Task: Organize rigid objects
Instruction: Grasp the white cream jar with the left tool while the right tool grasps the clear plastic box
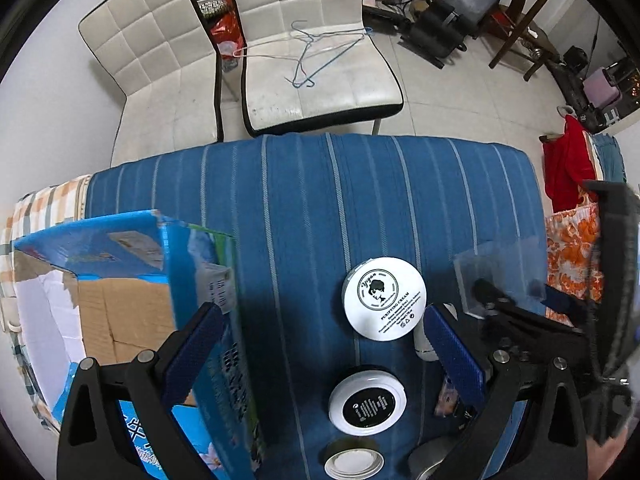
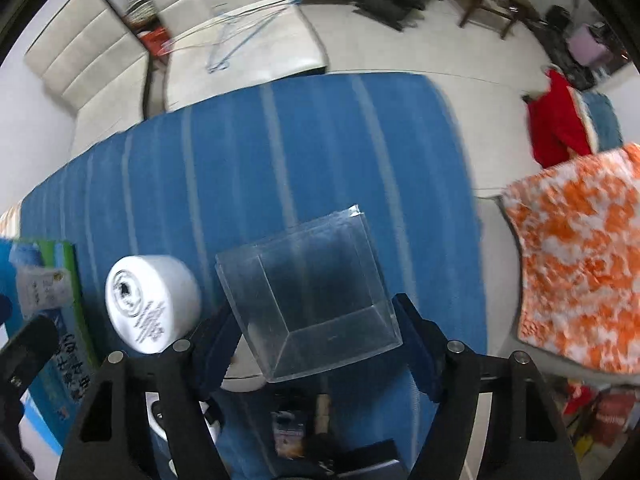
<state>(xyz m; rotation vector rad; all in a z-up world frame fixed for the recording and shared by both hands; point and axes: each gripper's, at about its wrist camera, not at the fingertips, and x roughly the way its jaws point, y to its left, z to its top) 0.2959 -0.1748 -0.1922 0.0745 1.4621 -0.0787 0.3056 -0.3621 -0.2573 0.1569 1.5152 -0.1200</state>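
My right tool [image 2: 316, 344] pinches the clear plastic box [image 2: 308, 296] between its pads, held above the blue striped counter [image 2: 280, 152], with the white cream jar [image 2: 152, 300] just to its left. My left tool [image 1: 320, 352] is spread wide over the counter, holding nothing; the open cardboard box [image 1: 120, 312] sits on its left and a black-lidded jar [image 1: 367, 400] sits near.

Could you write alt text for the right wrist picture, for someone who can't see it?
The right gripper holds a clear plastic box between its fingers above a blue striped cloth. A white round jar lies to its left.
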